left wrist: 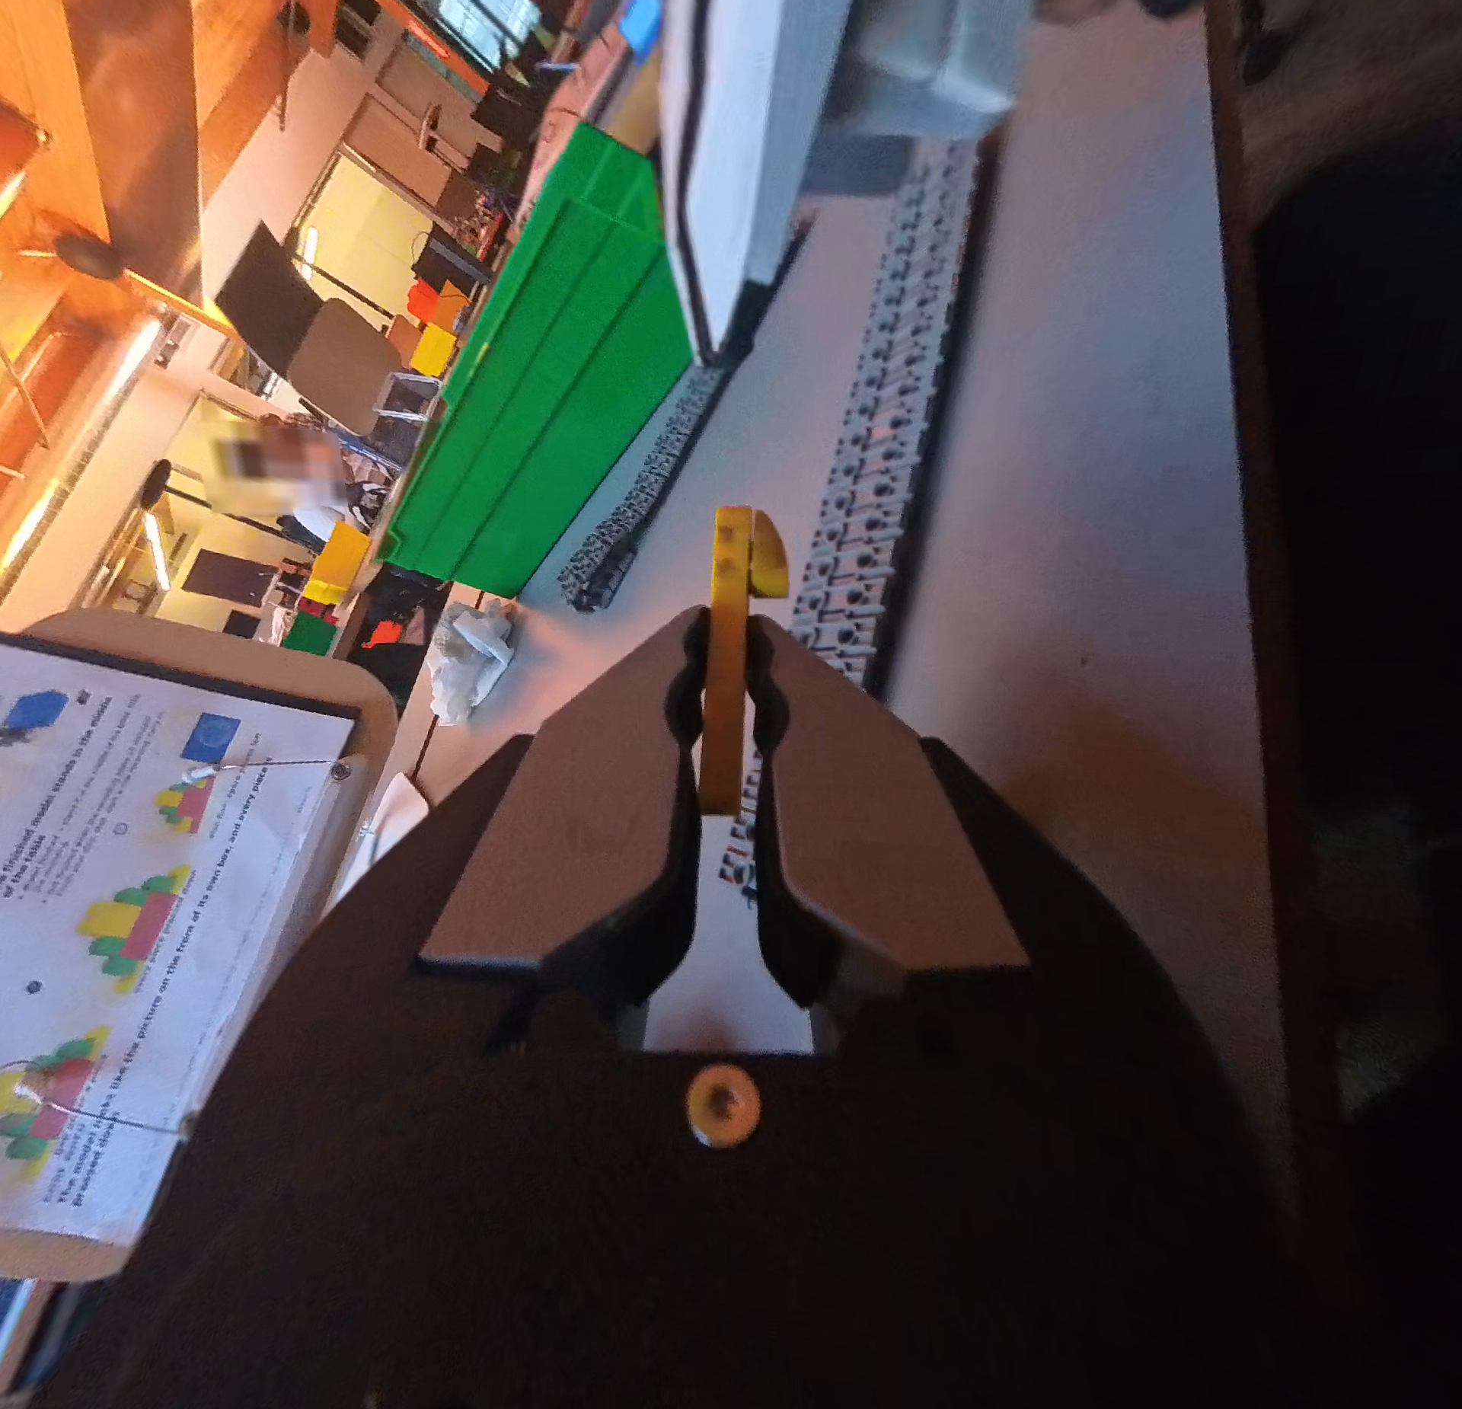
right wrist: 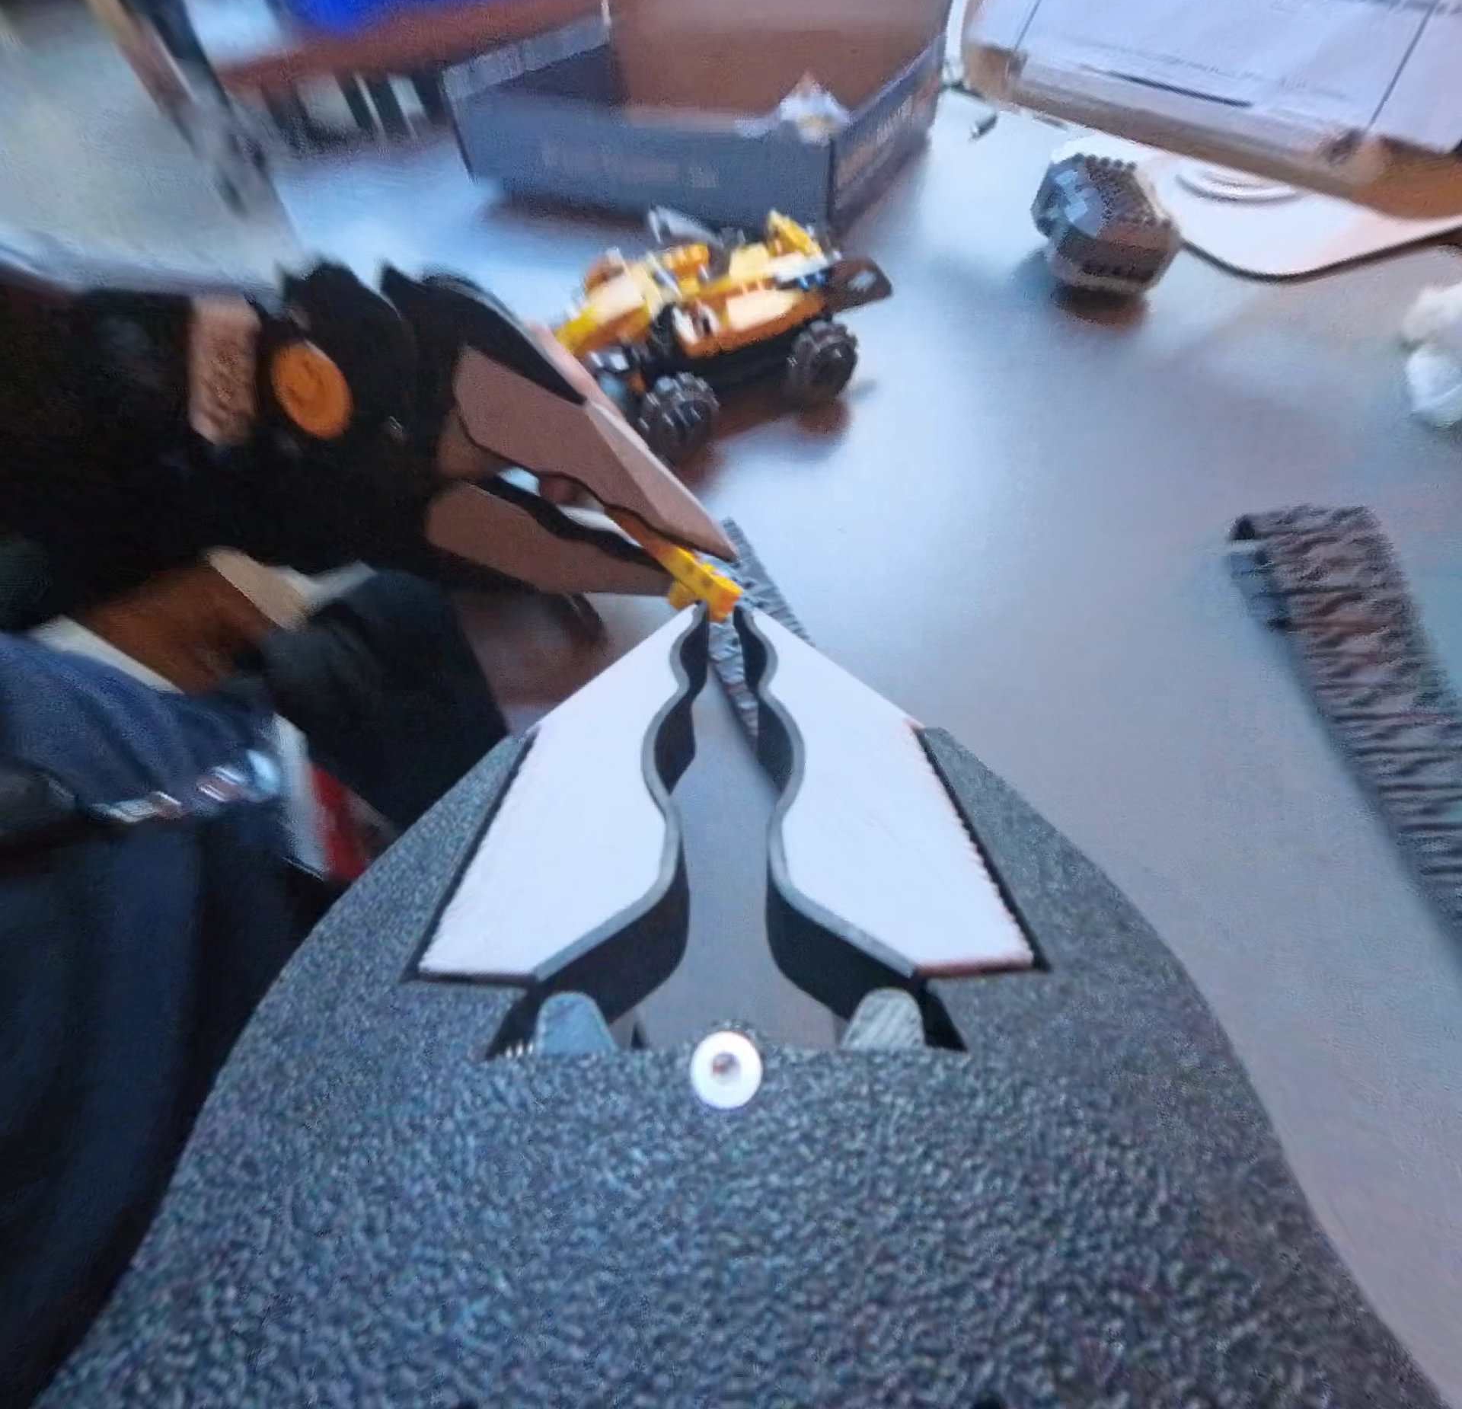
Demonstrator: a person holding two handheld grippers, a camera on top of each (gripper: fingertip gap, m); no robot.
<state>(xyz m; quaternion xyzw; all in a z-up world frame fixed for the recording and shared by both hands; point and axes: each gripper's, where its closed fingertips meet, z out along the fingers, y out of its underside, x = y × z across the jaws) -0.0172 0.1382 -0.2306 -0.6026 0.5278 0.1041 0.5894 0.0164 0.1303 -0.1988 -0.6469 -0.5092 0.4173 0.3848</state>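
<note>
My left gripper (left wrist: 724,619) has its jaws closed tight on a thin yellow beam (left wrist: 732,580), which stands out past the tips with a curved yellow piece on its far end; in the right wrist view the same left gripper (right wrist: 696,572) comes in from the side with that yellow beam (right wrist: 704,584) poking out. My right gripper (right wrist: 720,619) has its jaws almost together, a narrow gap left between the tips, and I cannot tell whether they pinch anything; a dark toothed track strip (right wrist: 740,659) runs under and between them, and the beam's end sits just beside their tips. To handle this well, I judge I should keep the left grip firm and square so the beam does not twist, and bring the two tips together slowly, since both views are blurred. Beyond the beam, on the surface (right wrist: 1068,580), stands a yellow and black toy vehicle (right wrist: 728,326) with knobbly wheels, and behind that an open cardboard box (right wrist: 696,136). A second track strip (right wrist: 1361,659) lies well apart from the beam. A green bin (left wrist: 554,390) sits farther off.
</note>
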